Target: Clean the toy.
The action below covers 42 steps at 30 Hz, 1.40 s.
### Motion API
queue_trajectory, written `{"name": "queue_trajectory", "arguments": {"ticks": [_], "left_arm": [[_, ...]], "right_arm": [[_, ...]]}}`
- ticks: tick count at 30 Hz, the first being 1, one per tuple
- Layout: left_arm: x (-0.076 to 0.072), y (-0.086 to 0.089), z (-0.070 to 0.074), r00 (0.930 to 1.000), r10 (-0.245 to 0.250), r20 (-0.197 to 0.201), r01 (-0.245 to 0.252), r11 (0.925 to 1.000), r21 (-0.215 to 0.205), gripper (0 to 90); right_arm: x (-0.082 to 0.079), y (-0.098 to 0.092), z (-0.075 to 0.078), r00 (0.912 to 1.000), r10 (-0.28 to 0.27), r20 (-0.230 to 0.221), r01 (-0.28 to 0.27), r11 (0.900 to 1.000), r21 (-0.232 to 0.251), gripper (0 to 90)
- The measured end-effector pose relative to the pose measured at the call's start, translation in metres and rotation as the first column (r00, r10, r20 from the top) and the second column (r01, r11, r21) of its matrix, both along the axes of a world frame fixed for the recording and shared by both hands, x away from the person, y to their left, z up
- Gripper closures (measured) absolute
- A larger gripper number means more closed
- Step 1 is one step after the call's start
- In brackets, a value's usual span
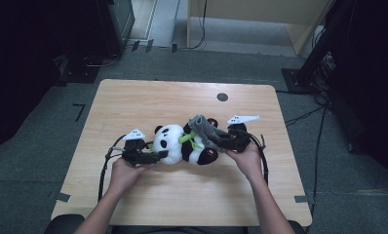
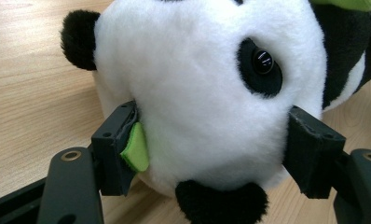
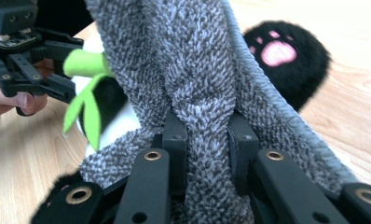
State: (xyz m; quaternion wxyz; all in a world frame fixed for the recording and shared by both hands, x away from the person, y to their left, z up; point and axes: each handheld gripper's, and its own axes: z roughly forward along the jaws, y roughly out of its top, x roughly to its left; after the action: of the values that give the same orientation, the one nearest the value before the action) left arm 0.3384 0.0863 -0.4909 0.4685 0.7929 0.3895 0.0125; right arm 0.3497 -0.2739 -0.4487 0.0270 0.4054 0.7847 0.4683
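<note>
Left gripper is clamped on the plush panda's head: jaws partly spread, both pads pressed into the white fur at the cheeks, a green felt tab trapped under one pad. Right gripper has its jaws pinched tight on a fold of the grey knitted cloth, fabric bunched between the pads.

Position: plush panda lies on its side mid-table, head toward my left hand, feet toward my right hand. Cloth is draped over the body and hind end; pink-padded foot sticks out beside it. Green leaf piece shows near the chest.

My read: I'm laying or pulling the cloth over the panda's body, left side acting as the anchor.

To do it well:
- Keep the head grip steady and low so the toy doesn't roll or slide on the wood.
- Pull the cloth along the body axis, not sideways; a sideways tug would twist the panda against the left pads.
- Watch the leaf piece; the knit could snag on it.
- Keep the pinch on the fabric alone, no fur; I can't tell whether any plush is caught under the fold.
- Let go only once the cloth sits flat.
</note>
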Motion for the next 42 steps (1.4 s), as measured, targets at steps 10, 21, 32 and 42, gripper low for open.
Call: {"name": "queue_trajectory", "arguments": {"ticks": [10,21,32,42], "left_arm": [[0.002,0.000,0.000,0.9999,0.003,-0.014,-0.003,0.9999,-0.011,28.5],[0.005,0.000,0.001,0.9997,0.005,-0.025,-0.005,0.9998,-0.020,28.4],[0.005,0.000,0.001,0.9997,0.004,-0.024,-0.004,0.9998,-0.021,28.4],[0.006,0.000,0.001,0.9996,0.003,-0.029,-0.004,0.9998,-0.021,28.3]], "right_arm": [[0.001,-0.013,-0.009,0.9988,-0.039,-0.031,0.038,0.999,-0.030,75.1],[0.005,-0.023,-0.026,0.9932,-0.086,-0.078,0.080,0.994,-0.080,75.5],[0.009,-0.029,-0.038,0.9855,-0.107,-0.131,0.095,0.991,-0.096,75.2],[0.017,-0.033,-0.047,0.9749,-0.149,-0.165,0.117,0.975,-0.188,75.1]]}}
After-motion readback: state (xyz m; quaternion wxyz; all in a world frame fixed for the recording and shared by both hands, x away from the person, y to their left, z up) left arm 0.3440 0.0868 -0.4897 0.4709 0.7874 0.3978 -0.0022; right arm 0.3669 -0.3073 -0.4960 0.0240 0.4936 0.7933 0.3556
